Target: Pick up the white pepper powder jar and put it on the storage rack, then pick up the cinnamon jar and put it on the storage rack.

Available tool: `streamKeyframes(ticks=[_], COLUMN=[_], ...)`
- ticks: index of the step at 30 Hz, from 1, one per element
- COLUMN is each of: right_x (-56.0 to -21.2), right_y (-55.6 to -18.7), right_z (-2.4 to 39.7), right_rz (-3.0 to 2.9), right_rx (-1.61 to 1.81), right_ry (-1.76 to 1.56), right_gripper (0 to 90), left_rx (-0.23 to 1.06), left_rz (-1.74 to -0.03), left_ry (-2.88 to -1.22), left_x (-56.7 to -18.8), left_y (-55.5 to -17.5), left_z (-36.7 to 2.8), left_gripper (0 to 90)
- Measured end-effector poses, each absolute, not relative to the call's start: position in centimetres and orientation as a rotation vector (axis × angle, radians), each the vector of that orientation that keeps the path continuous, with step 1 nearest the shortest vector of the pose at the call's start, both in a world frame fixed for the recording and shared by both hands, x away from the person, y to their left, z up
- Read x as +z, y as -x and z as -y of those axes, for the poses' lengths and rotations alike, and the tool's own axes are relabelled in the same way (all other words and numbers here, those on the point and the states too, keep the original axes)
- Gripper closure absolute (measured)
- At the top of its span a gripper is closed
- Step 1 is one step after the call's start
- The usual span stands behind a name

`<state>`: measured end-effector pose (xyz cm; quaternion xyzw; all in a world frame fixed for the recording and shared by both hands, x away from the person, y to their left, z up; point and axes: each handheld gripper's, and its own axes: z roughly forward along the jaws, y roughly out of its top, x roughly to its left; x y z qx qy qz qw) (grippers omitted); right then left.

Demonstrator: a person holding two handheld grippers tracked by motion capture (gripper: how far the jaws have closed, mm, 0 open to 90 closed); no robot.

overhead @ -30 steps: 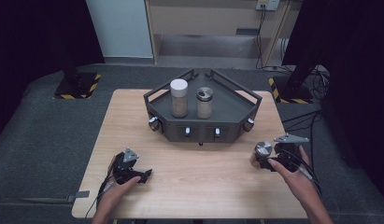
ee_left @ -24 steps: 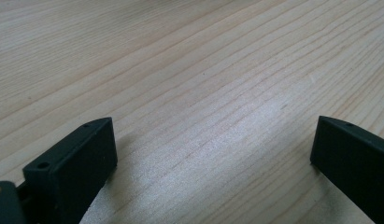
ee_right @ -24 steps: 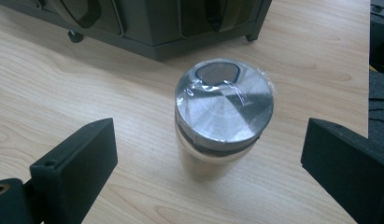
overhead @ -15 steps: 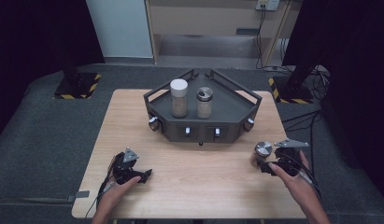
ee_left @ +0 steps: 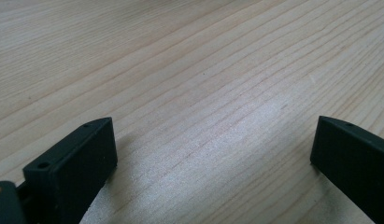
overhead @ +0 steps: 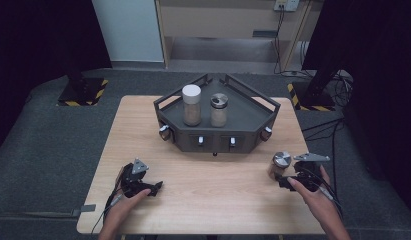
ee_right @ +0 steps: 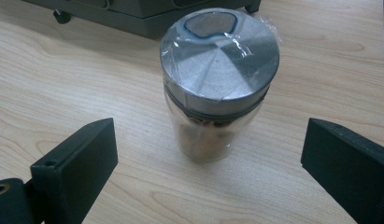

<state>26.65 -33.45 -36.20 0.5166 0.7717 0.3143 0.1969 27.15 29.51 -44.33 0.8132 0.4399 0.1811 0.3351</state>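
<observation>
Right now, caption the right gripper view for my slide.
Right gripper open around the upright jar on the table.

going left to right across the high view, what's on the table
left tongs → white-lid jar → silver-lid jar in the tray → silver-lid jar on the table → right tongs

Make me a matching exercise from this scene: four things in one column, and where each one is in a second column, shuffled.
Things
1. white-lidded jar
2. jar with the metal lid
3. left gripper
4. rack

Places
A. on the bare wood near the table's front left, jaws open
B. at the back middle of the table
C. on the tabletop between the right gripper's open jaws
D. standing on the rack, left of a silver-lidded jar

Pairs: 1-D, 2-C, 3-A, 4-B
</observation>
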Motion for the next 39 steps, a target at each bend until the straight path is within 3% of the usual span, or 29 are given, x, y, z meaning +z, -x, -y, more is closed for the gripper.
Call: streamKeyframes(ticks=[39], right_x=[-39.6], right_y=[-28.3], right_z=[33.6], right_rz=[-2.126], right_rx=[0.886], right_ry=[-1.517], right_gripper=[5.5], left_rx=[0.474], left_rz=[-1.150], left_ry=[-2.121], left_x=[-44.3], left_y=[-27.1], left_z=[-29.5], left_gripper=[0.0])
